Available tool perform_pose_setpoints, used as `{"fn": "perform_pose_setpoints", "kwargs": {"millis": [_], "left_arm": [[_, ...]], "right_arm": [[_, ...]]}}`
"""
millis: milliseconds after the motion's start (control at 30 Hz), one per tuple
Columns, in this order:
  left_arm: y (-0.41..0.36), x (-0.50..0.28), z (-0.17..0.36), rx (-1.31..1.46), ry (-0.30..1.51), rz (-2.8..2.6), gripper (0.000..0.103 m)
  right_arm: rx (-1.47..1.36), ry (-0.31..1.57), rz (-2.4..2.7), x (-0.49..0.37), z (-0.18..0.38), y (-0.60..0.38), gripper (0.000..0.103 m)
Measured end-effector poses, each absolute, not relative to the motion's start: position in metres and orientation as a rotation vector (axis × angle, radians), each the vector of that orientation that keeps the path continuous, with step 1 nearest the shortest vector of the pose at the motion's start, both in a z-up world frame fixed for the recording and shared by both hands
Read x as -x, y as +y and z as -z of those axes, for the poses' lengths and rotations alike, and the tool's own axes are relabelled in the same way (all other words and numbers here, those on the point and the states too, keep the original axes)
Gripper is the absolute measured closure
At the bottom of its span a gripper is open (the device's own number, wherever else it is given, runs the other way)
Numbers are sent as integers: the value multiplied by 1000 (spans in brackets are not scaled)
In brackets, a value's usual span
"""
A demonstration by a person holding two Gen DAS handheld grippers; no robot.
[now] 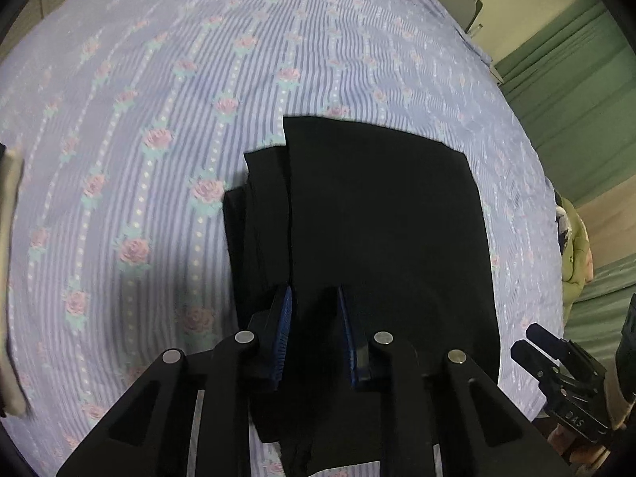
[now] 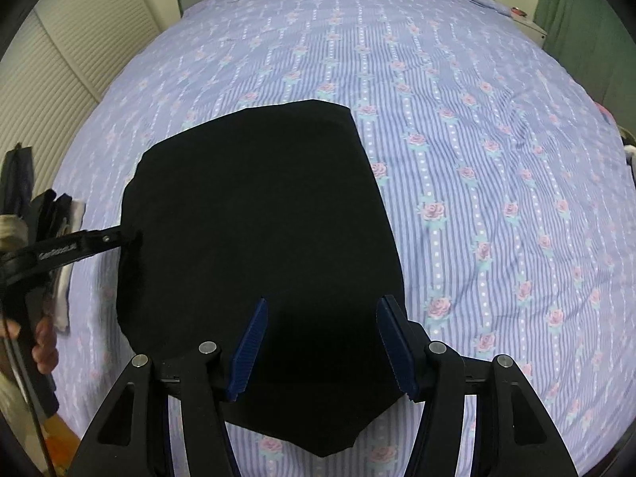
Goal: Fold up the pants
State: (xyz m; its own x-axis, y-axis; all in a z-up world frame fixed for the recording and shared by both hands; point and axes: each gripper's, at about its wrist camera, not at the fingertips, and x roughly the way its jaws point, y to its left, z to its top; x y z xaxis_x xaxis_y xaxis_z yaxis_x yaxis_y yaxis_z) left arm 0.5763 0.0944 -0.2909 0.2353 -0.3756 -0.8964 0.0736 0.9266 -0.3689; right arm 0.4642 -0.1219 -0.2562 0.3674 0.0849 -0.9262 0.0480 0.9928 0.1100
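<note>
Already folded compactly, the black fabric pants [image 2: 258, 214] lie flat on the floral striped bedsheet [image 2: 477, 159]; the left gripper [image 1: 314, 302], jaws narrowed, straddles their edge, whether pinching I cannot tell, while the right gripper [image 2: 322, 318] hovers half-open, empty.

Both wrist views look steeply down, close above folded black pants [image 1: 381, 214] on a floral bedsheet [image 2: 477, 159], which both views share.

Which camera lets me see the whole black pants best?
The right wrist view: the pants lie on the flowery sheet with nearly their whole outline showing, only the near part crossed by the tongs. The left wrist view shows the pants closer, with the stacked folded layers at the left edge, but its tongs hide more of the near end.
</note>
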Motion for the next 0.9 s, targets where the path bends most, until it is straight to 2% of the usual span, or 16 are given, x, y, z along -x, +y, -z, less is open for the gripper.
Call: {"fn": "perform_pose_setpoints", "kwargs": {"millis": [167, 200, 233, 467, 733, 833, 867, 900], "left_arm": [[95, -577, 302, 325, 1340, 308, 82], [97, -576, 302, 334, 1342, 308, 96], [98, -575, 300, 356, 1346, 318, 98], [112, -555, 271, 383, 1257, 303, 99], [127, -557, 301, 365, 1328, 229, 98], [120, -559, 304, 315, 1350, 205, 94], [119, -559, 300, 291, 1341, 189, 87], [120, -558, 295, 262, 1336, 166, 71]], "right_arm": [[-120, 1187, -26, -463, 252, -123, 44], [-119, 1184, -26, -463, 251, -123, 44], [-117, 1180, -24, -462, 250, -123, 44], [-112, 1164, -41, -461, 244, -118, 44], [-93, 1176, -51, -460, 247, -110, 44], [-91, 1180, -46, -459, 249, -110, 44], [-90, 1178, -33, -459, 249, -112, 44], [-91, 1177, -20, -458, 249, -114, 44]]}}
